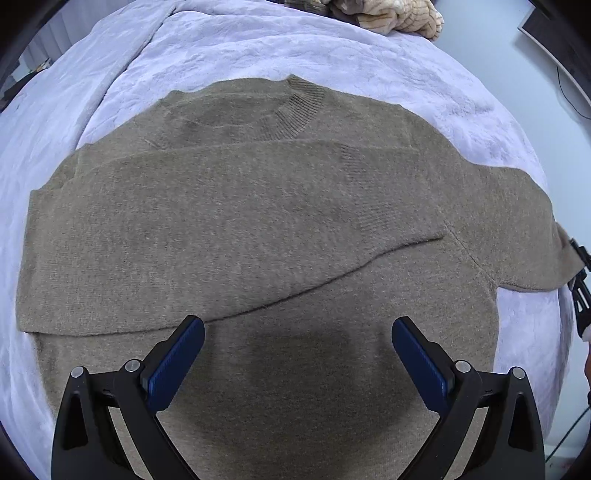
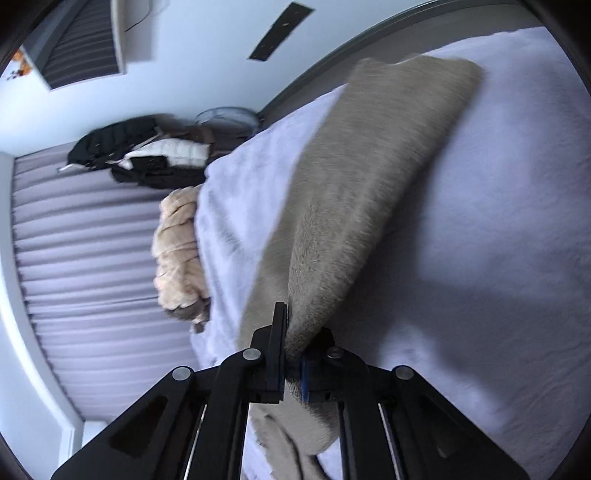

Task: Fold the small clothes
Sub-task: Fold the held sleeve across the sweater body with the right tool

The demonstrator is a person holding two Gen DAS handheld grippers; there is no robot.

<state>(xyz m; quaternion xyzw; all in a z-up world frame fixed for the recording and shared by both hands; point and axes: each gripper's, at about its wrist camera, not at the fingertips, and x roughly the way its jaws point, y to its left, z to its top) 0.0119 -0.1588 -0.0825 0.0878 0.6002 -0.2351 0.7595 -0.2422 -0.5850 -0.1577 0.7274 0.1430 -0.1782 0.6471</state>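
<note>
A taupe knit sweater [image 1: 258, 229] lies flat on a lavender blanket [image 1: 229, 48], collar at the far side, its left sleeve folded across the chest. My left gripper [image 1: 297, 328] hovers open and empty over the sweater's lower body. The right sleeve runs off to the right, where my right gripper [image 1: 580, 288] shows at the frame edge. In the right wrist view, my right gripper [image 2: 295, 332] is shut on the sleeve end [image 2: 351, 206] and lifts it off the blanket [image 2: 498, 221].
A cream knitted garment [image 1: 399, 16] lies bunched at the far edge of the bed; it also shows in the right wrist view [image 2: 179, 254]. Dark and white clothes [image 2: 144, 151] are piled beyond the bed. A pleated grey curtain [image 2: 85, 277] hangs behind.
</note>
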